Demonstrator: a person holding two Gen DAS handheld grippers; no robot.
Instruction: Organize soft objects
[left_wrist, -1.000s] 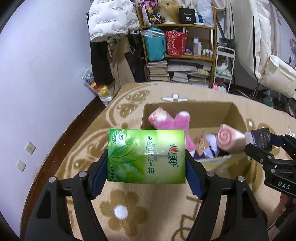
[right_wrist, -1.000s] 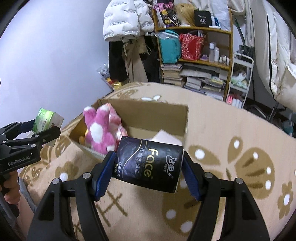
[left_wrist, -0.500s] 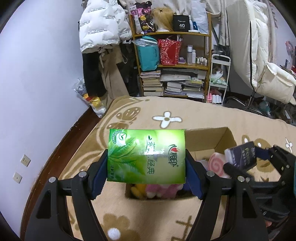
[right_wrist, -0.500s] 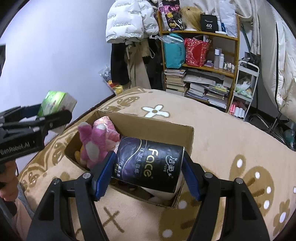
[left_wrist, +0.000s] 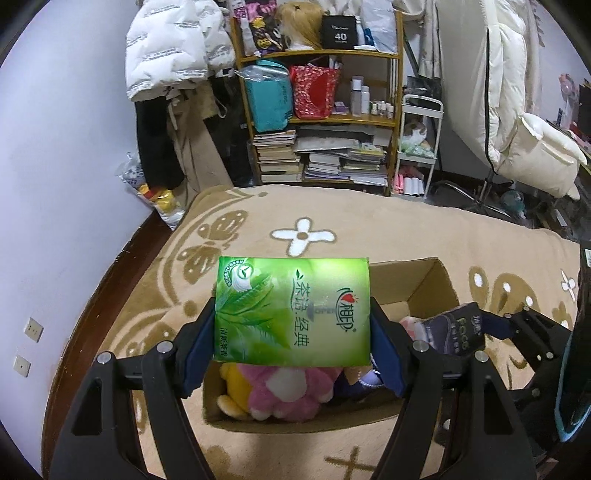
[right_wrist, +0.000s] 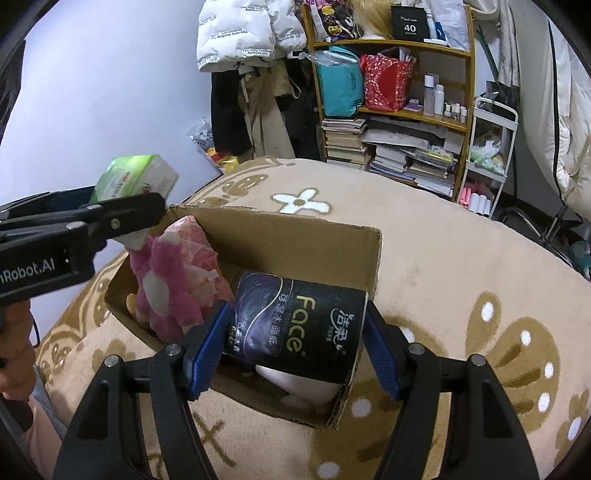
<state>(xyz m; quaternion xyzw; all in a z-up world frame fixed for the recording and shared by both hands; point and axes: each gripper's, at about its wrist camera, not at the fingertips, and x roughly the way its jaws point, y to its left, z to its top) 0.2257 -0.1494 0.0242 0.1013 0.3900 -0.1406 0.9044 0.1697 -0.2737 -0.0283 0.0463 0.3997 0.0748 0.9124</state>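
Observation:
My left gripper (left_wrist: 291, 354) is shut on a green tissue pack (left_wrist: 291, 308), held above the left part of an open cardboard box (left_wrist: 430, 291). A black tissue roll (right_wrist: 297, 326) is clamped in my right gripper (right_wrist: 295, 347), hanging over the right part of the same box (right_wrist: 295, 236). Inside the box lie a pink plush toy (right_wrist: 166, 291), a yellow plush (left_wrist: 234, 387) and a white soft thing (right_wrist: 295, 380). The left gripper (right_wrist: 122, 221) with its green pack (right_wrist: 135, 177) shows at the left of the right wrist view, and the black roll (left_wrist: 452, 332) at the right of the left wrist view.
The box stands on a beige flowered blanket (right_wrist: 443, 266). Behind it are a crowded wooden shelf (left_wrist: 321, 110), hanging coats (left_wrist: 173, 66), a white cart (left_wrist: 417, 147) and a purple wall (left_wrist: 55, 147). A person's hand (right_wrist: 14, 354) shows at the lower left of the right wrist view.
Both grippers have moved forward over the box with their loads. The box now lies under them instead of ahead. Neither grip has changed.

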